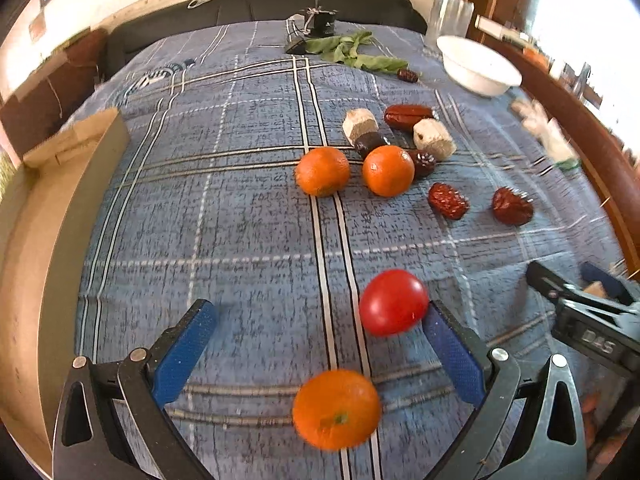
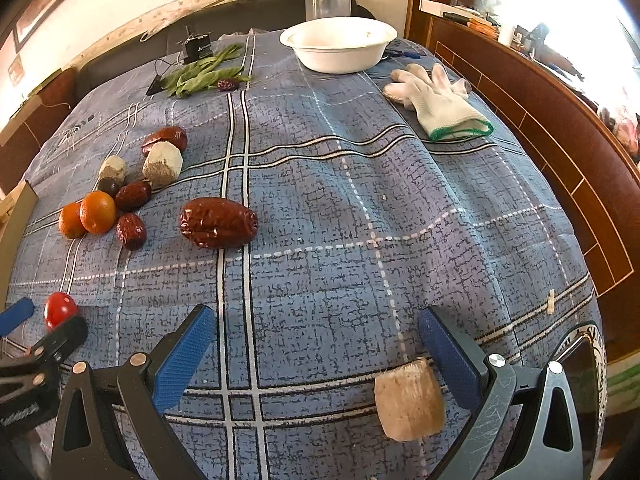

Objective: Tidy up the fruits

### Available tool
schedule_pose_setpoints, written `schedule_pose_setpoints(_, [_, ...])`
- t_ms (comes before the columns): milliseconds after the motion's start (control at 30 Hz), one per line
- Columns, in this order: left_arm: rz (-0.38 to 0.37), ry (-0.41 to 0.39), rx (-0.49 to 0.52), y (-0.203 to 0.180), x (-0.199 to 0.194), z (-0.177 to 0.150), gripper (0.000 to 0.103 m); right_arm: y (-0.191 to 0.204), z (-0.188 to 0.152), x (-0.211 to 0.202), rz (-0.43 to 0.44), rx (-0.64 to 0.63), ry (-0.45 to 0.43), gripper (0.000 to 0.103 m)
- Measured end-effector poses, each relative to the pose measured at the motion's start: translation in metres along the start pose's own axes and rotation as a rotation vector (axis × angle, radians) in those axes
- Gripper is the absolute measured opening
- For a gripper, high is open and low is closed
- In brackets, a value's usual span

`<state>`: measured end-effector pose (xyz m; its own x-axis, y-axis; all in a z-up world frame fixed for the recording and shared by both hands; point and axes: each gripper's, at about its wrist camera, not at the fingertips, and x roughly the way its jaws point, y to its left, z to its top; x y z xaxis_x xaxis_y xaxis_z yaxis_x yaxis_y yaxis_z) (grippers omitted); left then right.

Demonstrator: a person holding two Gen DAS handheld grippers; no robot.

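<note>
Lying between the left gripper's (image 1: 320,320) wide-apart jaws, an orange (image 1: 336,409); a tomato (image 1: 393,302) touches the right finger.

Both wrist cameras are looking forward along their own blue fingers (image 1: 184,352), low over the plaid-covered surface (image 1: 240,220) and facing its far end. The left view is sitting to the left of the right one. Both are sharing the white bowl (image 2: 340,46), the oranges (image 1: 322,171) and the red tomato (image 2: 60,309).

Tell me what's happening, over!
Both hand-held grippers open, left, right. Orange and tomato by left, untouched. Bowl far. Nothing blocking.
</note>
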<state>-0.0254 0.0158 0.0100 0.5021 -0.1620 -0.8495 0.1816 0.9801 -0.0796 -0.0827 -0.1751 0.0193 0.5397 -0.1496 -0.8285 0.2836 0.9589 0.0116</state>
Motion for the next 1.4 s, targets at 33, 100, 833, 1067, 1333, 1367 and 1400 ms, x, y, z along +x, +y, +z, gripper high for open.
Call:
schedule_pose_setpoints(33, [-0.008,-0.012,-0.013,0.004,-0.006,-0.002,0.103,0.000,0.000,0.000,0.000,0.000,-0.002,0.103])
schedule_pose_setpoints(100, [0.005,-0.051,-0.024,0.012,-0.021,-0.004,0.103,0.000,0.000,0.000,-0.003,0.004,-0.006,0.103])
schedule_pose_setpoints(833, [0.115,-0.676,-0.062,0.074,-0.255,-0.045,0.103,0.000,-0.037,-0.215,-0.064,0.077,-0.647,0.103])
schedule_pose_setpoints(1067, [0.077,-0.701,-0.081,0.089,-0.275,-0.048,0.103,0.002,-0.013,-0.230,-0.024,0.031,-0.671,0.103])
schedule_pose_setpoints(1333, [-0.042,-0.453,-0.043,0.075,-0.198,-0.045,0.103,-0.004,-0.004,-0.163,0.127,0.051,-0.411,0.103])
schedule_pose_setpoints(1367, [-0.062,-0.424,-0.027,0.071,-0.187,-0.045,0.103,-0.007,-0.006,-0.148,0.142,0.045,-0.365,0.103])
schedule_pose_setpoints(1400, [-0.080,-0.394,-0.011,0.066,-0.176,-0.046,0.103,-0.009,-0.011,-0.138,0.138,0.039,-0.335,0.103])
